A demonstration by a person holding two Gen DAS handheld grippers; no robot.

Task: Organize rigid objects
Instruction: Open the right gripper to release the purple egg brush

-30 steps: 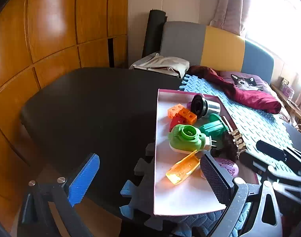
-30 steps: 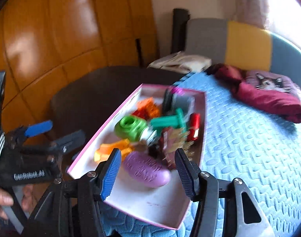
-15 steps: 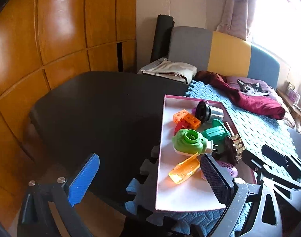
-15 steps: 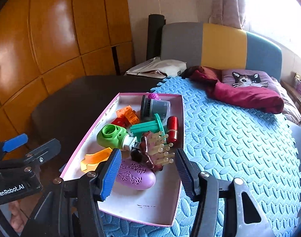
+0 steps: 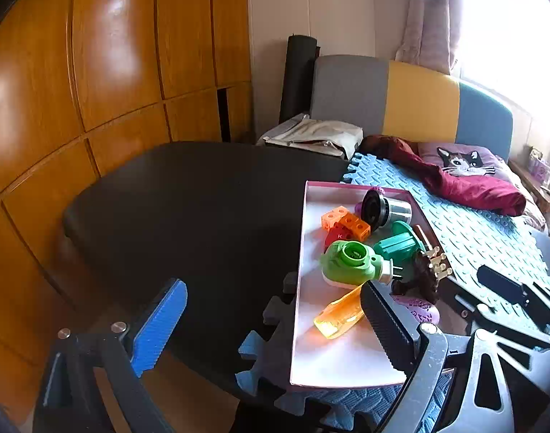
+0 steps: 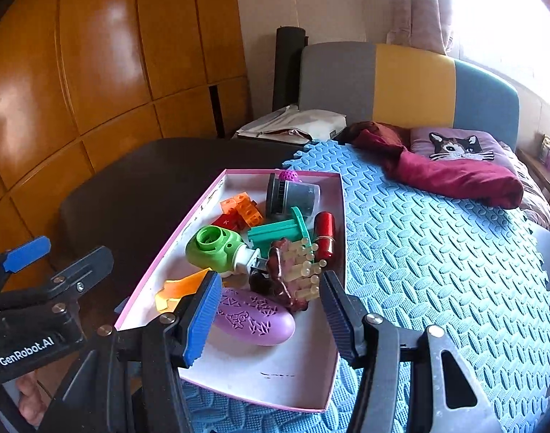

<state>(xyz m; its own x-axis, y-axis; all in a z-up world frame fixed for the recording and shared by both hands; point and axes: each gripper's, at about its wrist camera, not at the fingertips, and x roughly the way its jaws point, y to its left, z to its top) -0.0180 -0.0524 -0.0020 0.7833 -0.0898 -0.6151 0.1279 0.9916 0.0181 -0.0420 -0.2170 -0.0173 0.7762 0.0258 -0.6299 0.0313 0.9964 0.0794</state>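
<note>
On a blue foam mat (image 6: 437, 252), the left hand-held gripper (image 5: 271, 321) hangs beside a pink tray (image 6: 332, 361), jaws wide but closing on nothing. Rightward, the right hand-held gripper (image 6: 267, 310) stands released, straddling the tray's purple oval case (image 6: 256, 321) untouched among plastic toys.

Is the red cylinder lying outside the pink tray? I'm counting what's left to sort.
No, the red cylinder lies inside the pink tray, against its right wall beside the teal piece.

Purple ball (image 6: 288, 175) behind cup (image 6: 293, 196)

Black hand-held gripper (image 6: 269, 310), blue ribbed pads (image 6: 202, 319), silver screws, white GenRobot.AI lettering
</note>
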